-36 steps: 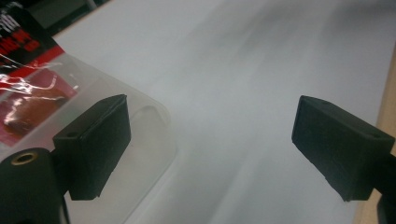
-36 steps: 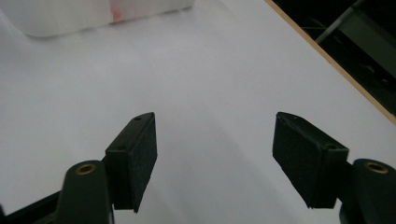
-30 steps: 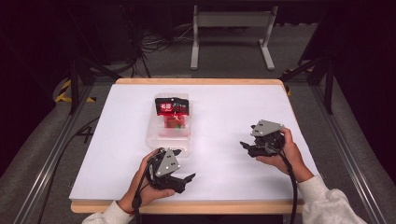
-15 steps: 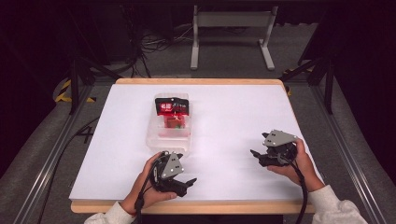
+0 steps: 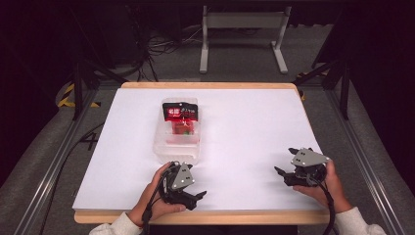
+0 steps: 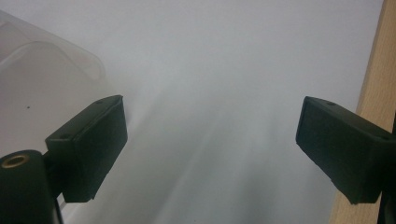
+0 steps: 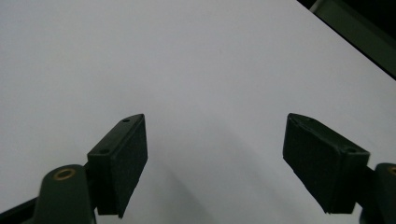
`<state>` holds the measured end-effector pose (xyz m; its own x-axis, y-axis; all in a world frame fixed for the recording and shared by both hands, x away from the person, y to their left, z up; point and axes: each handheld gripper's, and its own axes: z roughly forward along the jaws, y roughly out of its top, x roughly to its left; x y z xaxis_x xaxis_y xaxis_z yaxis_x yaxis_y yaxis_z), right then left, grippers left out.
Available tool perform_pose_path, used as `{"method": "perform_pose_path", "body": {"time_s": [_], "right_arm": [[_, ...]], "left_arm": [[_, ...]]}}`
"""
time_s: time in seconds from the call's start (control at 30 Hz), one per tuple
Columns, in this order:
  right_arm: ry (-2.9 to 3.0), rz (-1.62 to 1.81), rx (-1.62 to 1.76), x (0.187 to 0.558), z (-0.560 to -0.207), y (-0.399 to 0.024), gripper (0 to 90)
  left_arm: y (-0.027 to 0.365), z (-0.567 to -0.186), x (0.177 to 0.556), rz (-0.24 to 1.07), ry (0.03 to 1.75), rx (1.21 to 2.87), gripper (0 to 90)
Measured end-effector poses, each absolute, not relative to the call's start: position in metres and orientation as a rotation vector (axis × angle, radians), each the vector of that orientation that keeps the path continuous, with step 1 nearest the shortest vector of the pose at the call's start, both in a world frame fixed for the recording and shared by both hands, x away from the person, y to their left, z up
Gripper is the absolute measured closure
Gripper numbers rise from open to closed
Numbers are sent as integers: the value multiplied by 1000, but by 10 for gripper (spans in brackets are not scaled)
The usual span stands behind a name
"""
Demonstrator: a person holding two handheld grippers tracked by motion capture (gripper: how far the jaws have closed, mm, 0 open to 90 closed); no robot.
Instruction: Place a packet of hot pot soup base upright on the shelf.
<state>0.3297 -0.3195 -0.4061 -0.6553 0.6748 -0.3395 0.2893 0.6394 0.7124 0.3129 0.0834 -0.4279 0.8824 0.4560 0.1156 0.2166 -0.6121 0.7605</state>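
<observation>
Just beside left gripper, clear box

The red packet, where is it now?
In the high view the red packet lies in the far end of the clear box, left of the table's middle, beyond the left gripper.

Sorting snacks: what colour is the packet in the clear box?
Black and red packet, best in the high view.

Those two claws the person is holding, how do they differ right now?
The left claw sits close to the clear box, pointing right along the table's near edge; the right claw sits far from the box, pointing left. Both are open, empty and low over the table.
</observation>
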Motion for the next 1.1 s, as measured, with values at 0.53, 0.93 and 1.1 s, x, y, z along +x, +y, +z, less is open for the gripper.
{"method": "perform_pose_path", "body": {"time_s": [0.53, 0.93, 1.1], "right_arm": [[2221, 844, 819, 297, -425, -357, 183], [2210, 870, 927, 281, -438, -375, 163], [2206, 863, 942, 277, -440, -377, 161]], "left_arm": [[86, -437, 313, 362, 488, 2275, 79], [92, -439, 310, 348, 494, 2279, 77], [96, -439, 312, 337, 499, 2261, 76]]}}
